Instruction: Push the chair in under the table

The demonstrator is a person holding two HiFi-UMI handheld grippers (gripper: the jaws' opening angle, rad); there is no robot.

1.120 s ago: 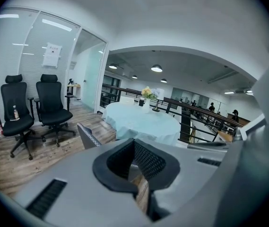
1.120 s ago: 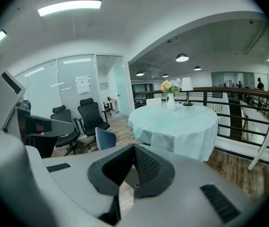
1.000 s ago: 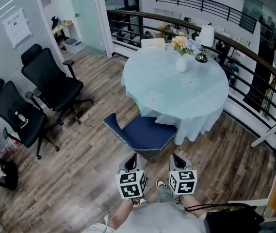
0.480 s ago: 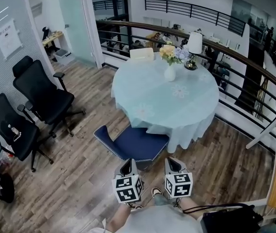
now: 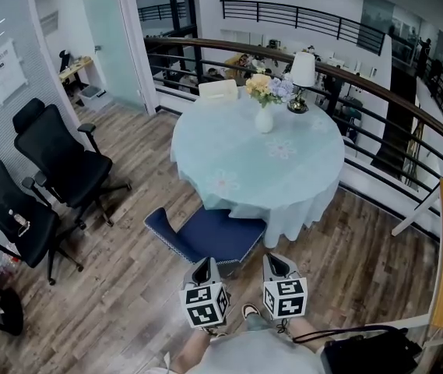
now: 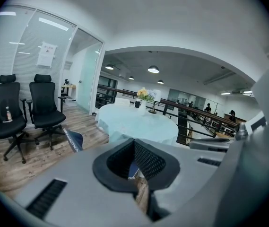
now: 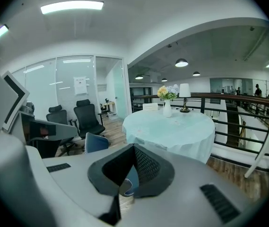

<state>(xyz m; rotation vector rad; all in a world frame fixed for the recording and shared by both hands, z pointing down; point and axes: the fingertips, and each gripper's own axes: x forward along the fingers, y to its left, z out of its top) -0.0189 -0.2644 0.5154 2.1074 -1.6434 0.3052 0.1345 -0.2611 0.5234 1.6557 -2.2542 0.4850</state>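
The blue upholstered chair with white-dotted trim (image 5: 209, 236) stands on the wood-plank floor (image 5: 120, 287) at the near edge of the round surface draped in a pale blue cloth (image 5: 237, 142). Its far side meets the cloth's hem, and most of the seat lies outside. The left tongs (image 5: 201, 265) and the right tongs (image 5: 276, 260) hover just short of the chair's near side, each fully closed and holding nothing.

Closed tips suit a push. Set both against the chair back, spaced evenly either side of its middle, so the chair does not swing. Press level and steadily toward the surface's centre. Avoid dragging the hem, because the white vase of flowers (image 5: 263, 118) and the table lamp (image 5: 302, 72) could topple.
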